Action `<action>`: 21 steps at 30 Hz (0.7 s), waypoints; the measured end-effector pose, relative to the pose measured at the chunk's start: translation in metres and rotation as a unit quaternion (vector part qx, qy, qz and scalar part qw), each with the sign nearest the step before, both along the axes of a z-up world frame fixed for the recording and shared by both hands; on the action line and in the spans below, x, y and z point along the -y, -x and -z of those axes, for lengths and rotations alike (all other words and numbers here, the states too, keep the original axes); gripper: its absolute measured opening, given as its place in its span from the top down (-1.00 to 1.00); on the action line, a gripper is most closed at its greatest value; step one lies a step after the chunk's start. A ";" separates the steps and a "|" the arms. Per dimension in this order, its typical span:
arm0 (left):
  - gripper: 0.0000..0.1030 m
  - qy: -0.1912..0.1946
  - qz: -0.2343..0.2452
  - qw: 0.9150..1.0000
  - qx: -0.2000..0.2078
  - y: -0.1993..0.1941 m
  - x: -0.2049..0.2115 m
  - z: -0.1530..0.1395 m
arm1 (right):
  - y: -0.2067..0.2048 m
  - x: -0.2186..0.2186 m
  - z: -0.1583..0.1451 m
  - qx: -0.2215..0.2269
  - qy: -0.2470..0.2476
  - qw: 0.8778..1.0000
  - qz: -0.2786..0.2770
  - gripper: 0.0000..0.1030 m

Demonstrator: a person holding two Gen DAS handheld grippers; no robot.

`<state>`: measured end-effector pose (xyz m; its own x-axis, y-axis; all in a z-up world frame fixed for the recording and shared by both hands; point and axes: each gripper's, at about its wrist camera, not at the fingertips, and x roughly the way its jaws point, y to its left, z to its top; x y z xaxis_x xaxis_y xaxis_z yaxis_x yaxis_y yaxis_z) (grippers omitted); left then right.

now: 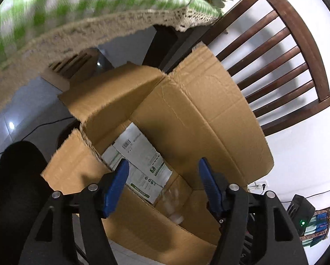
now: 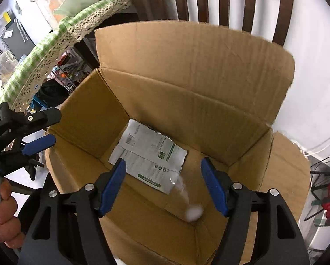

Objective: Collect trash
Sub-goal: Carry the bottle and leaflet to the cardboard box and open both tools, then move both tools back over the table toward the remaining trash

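Note:
An open brown cardboard box (image 2: 187, 70) stands on the floor with its flaps up; it also shows in the left wrist view (image 1: 187, 110). Inside lies a flattened white carton with green print (image 2: 151, 156), also in the left wrist view (image 1: 140, 165). A clear plastic bottle with a white cap (image 2: 187, 198), blurred, is in the box's near corner; it is faint in the left wrist view (image 1: 172, 203). My right gripper (image 2: 163, 170) is open and empty above the box. My left gripper (image 1: 163, 170) is open and empty over the box's near edge, and it shows at the left of the right wrist view (image 2: 40, 132).
A dark wooden chair (image 1: 281, 66) stands behind the box against a white wall. A table with a green checked cloth and lace trim (image 2: 61, 37) is to the left, with a jar (image 2: 48, 4) on it. Cables and a black device (image 1: 300, 209) lie at the right.

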<state>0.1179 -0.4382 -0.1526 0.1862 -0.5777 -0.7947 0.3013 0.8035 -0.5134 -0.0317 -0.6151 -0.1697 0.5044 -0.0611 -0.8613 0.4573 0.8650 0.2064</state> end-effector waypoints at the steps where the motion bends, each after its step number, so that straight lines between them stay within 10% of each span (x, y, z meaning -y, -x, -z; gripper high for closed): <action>1: -0.26 -0.001 0.004 1.000 0.004 -0.001 0.002 -0.003 | 0.000 0.000 -0.003 0.001 0.003 1.000 0.001 -0.32; 21: -0.56 0.030 0.109 0.971 0.210 0.006 -0.014 -0.117 | -0.003 -0.017 -0.093 0.022 0.126 0.991 0.033 -0.46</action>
<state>0.1122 -0.4242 -0.0359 0.3539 -0.6832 -0.6387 0.6539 0.6690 -0.3533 -0.0289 -0.5980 -0.0766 0.5285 -0.3052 -0.7922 0.5099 0.8602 0.0088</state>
